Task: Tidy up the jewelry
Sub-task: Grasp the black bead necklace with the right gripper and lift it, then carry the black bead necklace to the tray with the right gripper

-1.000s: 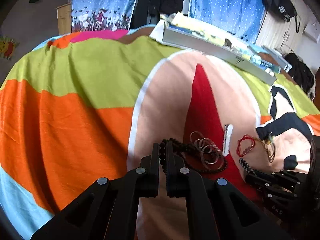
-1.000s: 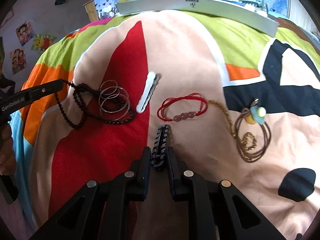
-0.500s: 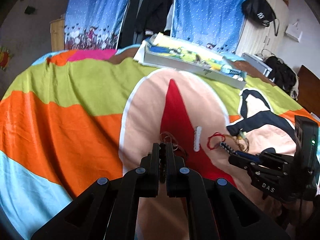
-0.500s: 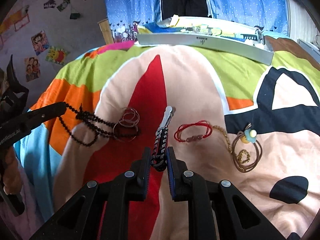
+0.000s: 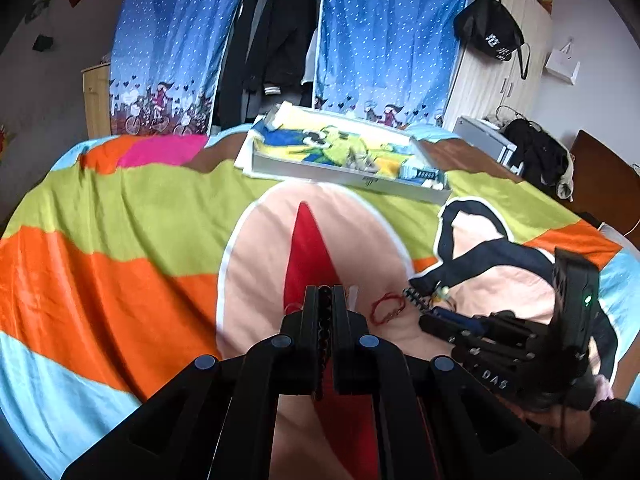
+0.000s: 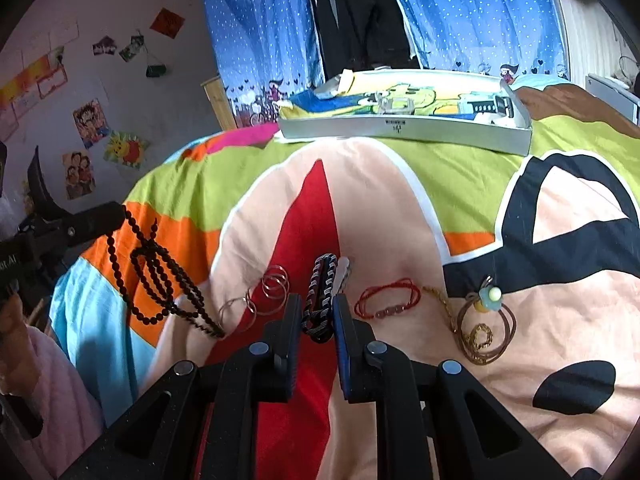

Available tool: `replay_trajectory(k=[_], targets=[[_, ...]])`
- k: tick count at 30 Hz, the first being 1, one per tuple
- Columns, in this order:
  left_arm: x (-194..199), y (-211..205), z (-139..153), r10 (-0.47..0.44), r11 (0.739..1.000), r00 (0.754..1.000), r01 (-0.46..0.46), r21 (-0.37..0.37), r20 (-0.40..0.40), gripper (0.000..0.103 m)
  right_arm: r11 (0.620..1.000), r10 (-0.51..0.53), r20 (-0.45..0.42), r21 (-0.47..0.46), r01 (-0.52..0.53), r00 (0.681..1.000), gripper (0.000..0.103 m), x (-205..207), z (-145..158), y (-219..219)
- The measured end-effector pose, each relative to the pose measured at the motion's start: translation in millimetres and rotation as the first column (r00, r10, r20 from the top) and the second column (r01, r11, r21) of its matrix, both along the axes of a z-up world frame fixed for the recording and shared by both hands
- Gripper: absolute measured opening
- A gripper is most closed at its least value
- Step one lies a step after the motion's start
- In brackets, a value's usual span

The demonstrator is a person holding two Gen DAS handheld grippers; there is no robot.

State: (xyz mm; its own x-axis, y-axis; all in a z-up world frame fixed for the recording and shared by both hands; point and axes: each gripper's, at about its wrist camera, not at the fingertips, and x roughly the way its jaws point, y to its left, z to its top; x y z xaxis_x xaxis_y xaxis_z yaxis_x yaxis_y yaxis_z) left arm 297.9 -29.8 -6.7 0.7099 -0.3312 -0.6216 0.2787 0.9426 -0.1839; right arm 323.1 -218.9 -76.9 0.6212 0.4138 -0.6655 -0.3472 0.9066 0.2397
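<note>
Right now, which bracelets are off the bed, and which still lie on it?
Black bead string hangs from the left tongs; braided band is in the right tongs. Red cord and silver bangles lie flat.

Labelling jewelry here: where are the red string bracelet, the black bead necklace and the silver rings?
red string bracelet (image 6: pixel 387 300), right wrist view, its beaded front.
black bead necklace (image 6: pixel 154 276), right wrist view, hanging loops.
silver rings (image 6: pixel 275 285), right wrist view, stacked hoops.
</note>
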Motion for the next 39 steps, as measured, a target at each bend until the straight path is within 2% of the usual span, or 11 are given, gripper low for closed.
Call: replay_trajectory(k=[6, 12, 18, 21, 24, 28, 32, 36, 39], targets=[[10.0, -10.4, 18.5, -0.019, 1.0, 1.0, 0.02, -0.011, 0.024, 0.003, 0.998, -0.036, 0.029, 0.048, 0.035, 0.999, 0.015, 1.6, 11.5, -11.9], [40.6, -32.2, 32.1, -0.038, 0.999, 0.998, 0.039, -0.012, 0.054, 0.003, 0.997, -0.061, 0.159, 0.05, 0.054, 0.985, 0.015, 15.1, 37.9, -21.5], [92.6, -57.4, 64.6, -0.041, 0.999, 0.991, 0.044, -0.024, 0.127, 0.003, 0.997, -0.076, 0.346, 0.012, 0.076, 0.935, 0.015, 47.8, 64.1, -35.5], [119.9, -65.8, 78.2, -0.028, 0.999, 0.986, 0.033, -0.027, 0.165, 0.003, 0.996, -0.079, 0.393, -0.003, 0.087, 0.916, 0.015, 69.8, 63.8, -39.7], [159.0, -73.1, 84.2, 0.02, 0.999, 0.98, -0.013, -0.036, 0.198, 0.003, 0.995, -0.082, 0.405, -0.02, 0.098, 0.911, 0.015, 100.1, 59.7, -43.8], [205.7, -74.5, 73.5, 0.089, 0.995, 0.974, -0.076, -0.067, 0.207, 0.003, 0.992, -0.117, 0.388, -0.001, 0.127, 0.914, 0.015, 137.5, 51.9, -52.5], [247.9, -70.4, 41.6, 0.13, 0.989, 0.977, -0.117, -0.085, 0.17, 0.003, 0.985, -0.15, 0.353, -0.022, 0.169, 0.923, 0.015, 162.6, 34.2, -54.0], [275.5, -62.6, -3.2, 0.167, 0.985, 0.983, -0.164, -0.046, 0.081, 0.003, 0.981, -0.165, 0.323, -0.043, 0.188, 0.932, 0.015, 173.8, 17.7, -57.9], [286.6, -53.8, -27.1, 0.188, 0.98, 0.982, -0.187, -0.067, 0.012, 0.003, 0.979, -0.178, 0.308, -0.036, 0.199, 0.935, 0.015, 179.7, 11.3, -61.8]])
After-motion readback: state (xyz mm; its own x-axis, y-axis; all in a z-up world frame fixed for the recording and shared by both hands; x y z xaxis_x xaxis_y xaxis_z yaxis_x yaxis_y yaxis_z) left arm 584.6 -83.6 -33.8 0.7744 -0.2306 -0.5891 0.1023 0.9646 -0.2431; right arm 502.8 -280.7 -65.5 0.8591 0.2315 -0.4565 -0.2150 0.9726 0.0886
